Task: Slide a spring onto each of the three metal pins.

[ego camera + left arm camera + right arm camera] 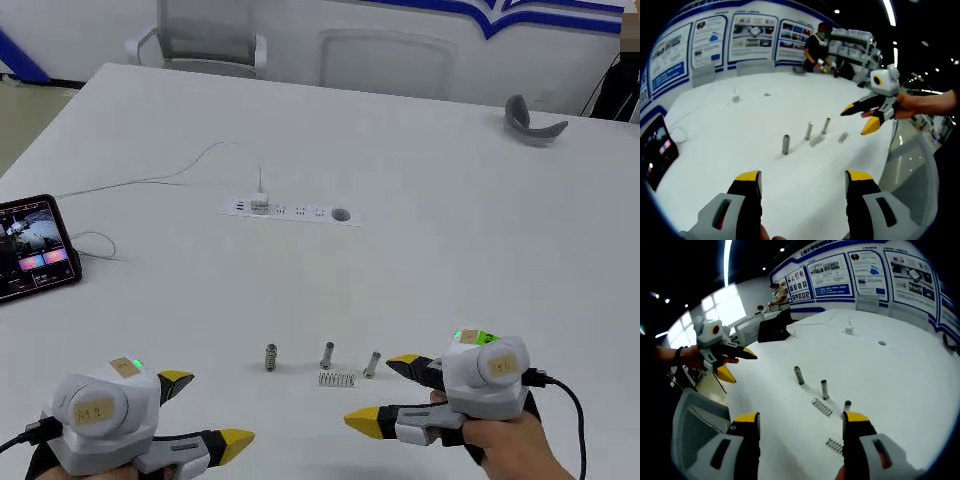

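With left gripper and right gripper fingers spread wide and empty, pinch the loose spring, flat on the worktop at lower centre below the pins, gently mid-coil: likely light, squashy, apt to roll.

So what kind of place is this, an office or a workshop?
Likely a demo hall or lab meeting room: a large white table, display posters along the wall, and office chairs.
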Demonstrator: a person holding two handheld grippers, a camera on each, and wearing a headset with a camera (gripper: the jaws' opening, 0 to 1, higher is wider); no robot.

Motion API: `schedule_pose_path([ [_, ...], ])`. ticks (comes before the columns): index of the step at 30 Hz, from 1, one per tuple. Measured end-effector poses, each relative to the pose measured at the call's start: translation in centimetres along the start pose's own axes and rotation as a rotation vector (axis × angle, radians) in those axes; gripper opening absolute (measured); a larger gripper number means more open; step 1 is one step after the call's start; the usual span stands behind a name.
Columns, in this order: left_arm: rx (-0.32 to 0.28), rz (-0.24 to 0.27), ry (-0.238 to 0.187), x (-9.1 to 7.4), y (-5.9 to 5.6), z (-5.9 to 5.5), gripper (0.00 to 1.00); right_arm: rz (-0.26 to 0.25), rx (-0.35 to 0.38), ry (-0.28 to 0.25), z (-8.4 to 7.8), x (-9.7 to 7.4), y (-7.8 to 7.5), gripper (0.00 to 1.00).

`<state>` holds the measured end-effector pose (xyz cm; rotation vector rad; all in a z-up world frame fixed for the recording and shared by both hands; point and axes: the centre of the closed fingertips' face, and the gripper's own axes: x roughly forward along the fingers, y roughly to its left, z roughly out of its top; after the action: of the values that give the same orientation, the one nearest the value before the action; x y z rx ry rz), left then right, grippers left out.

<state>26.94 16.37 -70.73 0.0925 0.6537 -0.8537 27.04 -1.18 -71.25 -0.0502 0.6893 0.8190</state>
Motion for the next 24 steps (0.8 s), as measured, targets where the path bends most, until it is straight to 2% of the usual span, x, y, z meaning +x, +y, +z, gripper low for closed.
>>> schedule_pose_path([
  [10,0.003,0.001,0.008,0.0,0.1,-0.1,0.69,-0.050,0.077,-0.022,-2.3,-2.1,-0.7,0.71],
  [24,0.023,-0.017,0.015,0.6,-0.7,0.3,0.70,-0.082,0.131,-0.043,-3.7,-3.2,-0.7,0.75],
])
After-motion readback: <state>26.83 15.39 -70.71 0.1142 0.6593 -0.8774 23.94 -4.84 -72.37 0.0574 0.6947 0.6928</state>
